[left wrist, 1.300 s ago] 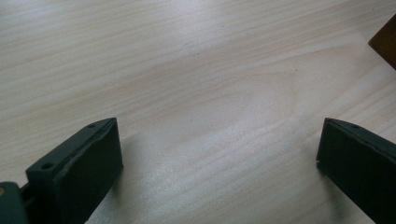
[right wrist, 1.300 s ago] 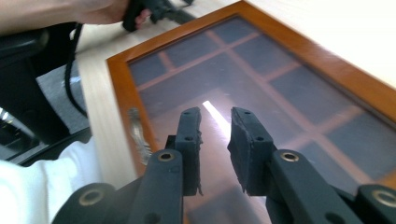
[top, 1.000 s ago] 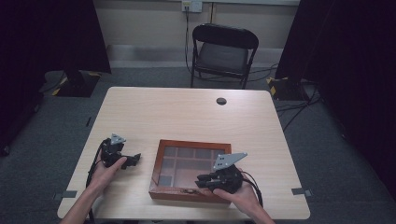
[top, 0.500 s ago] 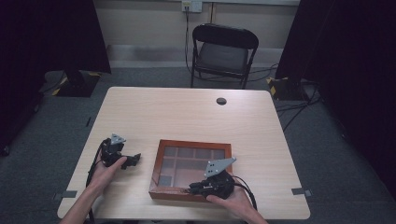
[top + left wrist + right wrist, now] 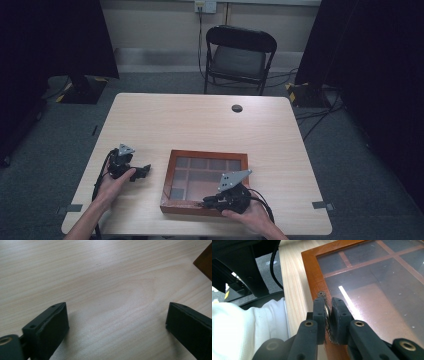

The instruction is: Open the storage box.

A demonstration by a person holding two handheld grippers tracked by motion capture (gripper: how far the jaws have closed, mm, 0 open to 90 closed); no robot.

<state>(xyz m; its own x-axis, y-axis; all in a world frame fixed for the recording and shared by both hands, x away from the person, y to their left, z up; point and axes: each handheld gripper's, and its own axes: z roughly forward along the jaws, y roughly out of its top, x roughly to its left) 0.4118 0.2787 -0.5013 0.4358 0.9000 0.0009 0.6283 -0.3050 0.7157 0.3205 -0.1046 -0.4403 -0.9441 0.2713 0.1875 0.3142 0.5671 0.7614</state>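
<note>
At the box's near rim, about 6 o'clock on the table:
Clasp: a small metal latch on the front edge of the wooden box, pinched between our right jaws.
Right gripper: jaws have just been closing and now press flat on the latch; we judge the grip is set.
Box: glass lid down, dividers visible beneath; sits at table centre toward 5 o'clock.
Technique: we would lift gently along the hinge arc, keeping the pads square so the thin metal does not slip.
Left gripper: at 9 o'clock of the box, jaws spread over bare table, holding nothing; they have just eased inward slightly.
Advice: we would bring it over to steady the box.
</note>
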